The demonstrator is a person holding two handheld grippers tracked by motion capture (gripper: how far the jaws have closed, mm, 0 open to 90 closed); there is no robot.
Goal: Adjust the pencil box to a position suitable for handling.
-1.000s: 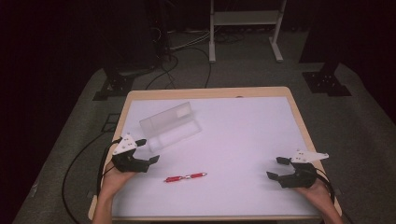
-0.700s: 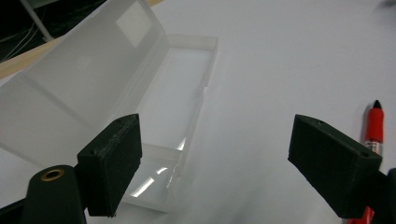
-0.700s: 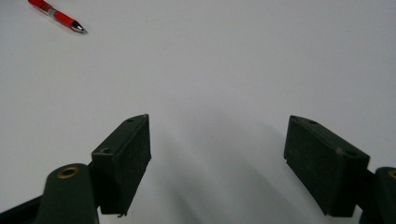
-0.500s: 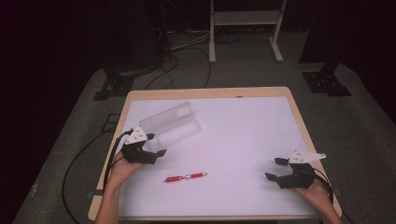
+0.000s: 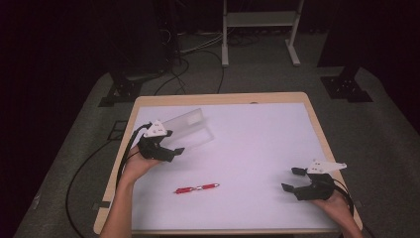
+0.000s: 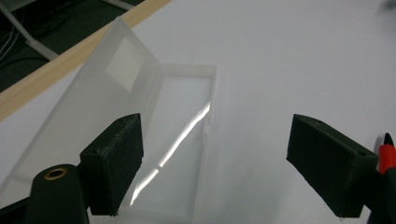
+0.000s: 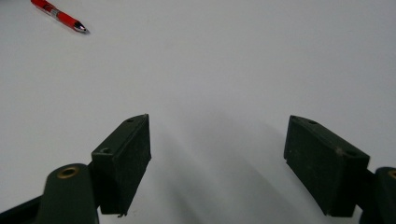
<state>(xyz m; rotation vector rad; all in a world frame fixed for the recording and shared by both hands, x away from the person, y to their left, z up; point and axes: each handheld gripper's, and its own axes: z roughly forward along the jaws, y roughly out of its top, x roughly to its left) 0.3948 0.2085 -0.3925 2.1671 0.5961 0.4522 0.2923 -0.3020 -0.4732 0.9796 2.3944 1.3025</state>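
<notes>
**Colours on the table**

The table has a plain white top edged in pale wood. The box, at ten o'clock, is frosted clear plastic with a white square patch on its lid. The pen, at six o'clock, is red with silver bands. Both the left gripper and the right gripper are black, each topped by a light grey plate.

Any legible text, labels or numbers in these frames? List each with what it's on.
No readable text anywhere.
Clear plastic case: a pale square patch on its open lid, blank as far as the left gripper view shows.
Red pen: any print on the barrel is too small to read.
Left tongs and right tongs: no markings legible.
</notes>
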